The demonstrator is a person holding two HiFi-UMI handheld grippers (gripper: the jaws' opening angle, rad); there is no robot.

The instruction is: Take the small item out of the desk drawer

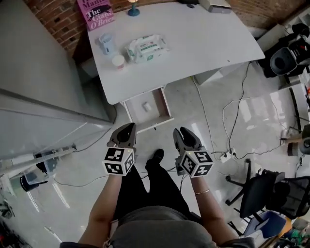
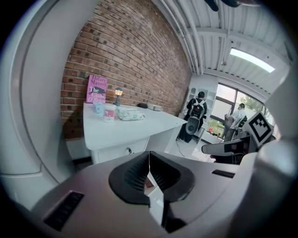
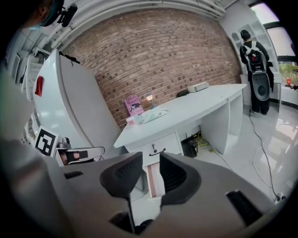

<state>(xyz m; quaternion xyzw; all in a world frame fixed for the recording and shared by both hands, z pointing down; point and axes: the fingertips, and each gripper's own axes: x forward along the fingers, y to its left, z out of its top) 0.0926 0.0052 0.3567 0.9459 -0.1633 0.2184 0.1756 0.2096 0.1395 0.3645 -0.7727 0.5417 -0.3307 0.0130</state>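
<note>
Left gripper: my left gripper (image 1: 125, 130) is up in front of me, and in its own view (image 2: 149, 155) the two pads meet in a thin line. It is closed, with nothing caught between them.
Right gripper: my right gripper (image 1: 183, 131) sits level with the left one and just to its side. Its own view (image 3: 151, 160) shows a clear gap between the pads, so the jaws stand apart and grip nothing.
Drawer: the drawer (image 1: 164, 104) is pulled out from under the near edge of the desk (image 1: 193, 38), with its inside open to the head view.
Small item: there it is, the small item (image 1: 146, 106), a pale little thing lying on the drawer's bottom. It is untouched, and both grippers are short of the drawer front and apart from it.
Where I am: I'm standing on the floor (image 1: 213, 116) facing the desk, and both grippers hang over the floor, not over the drawer.
Desk top: on it are a pack of wipes (image 1: 147, 48), a cup (image 1: 107, 43) beside it and a pink book (image 1: 96, 12) at the far edge.
Ahead: in the right gripper view, the desk (image 3: 186, 114) stands against a brick wall (image 3: 158, 56).
</note>
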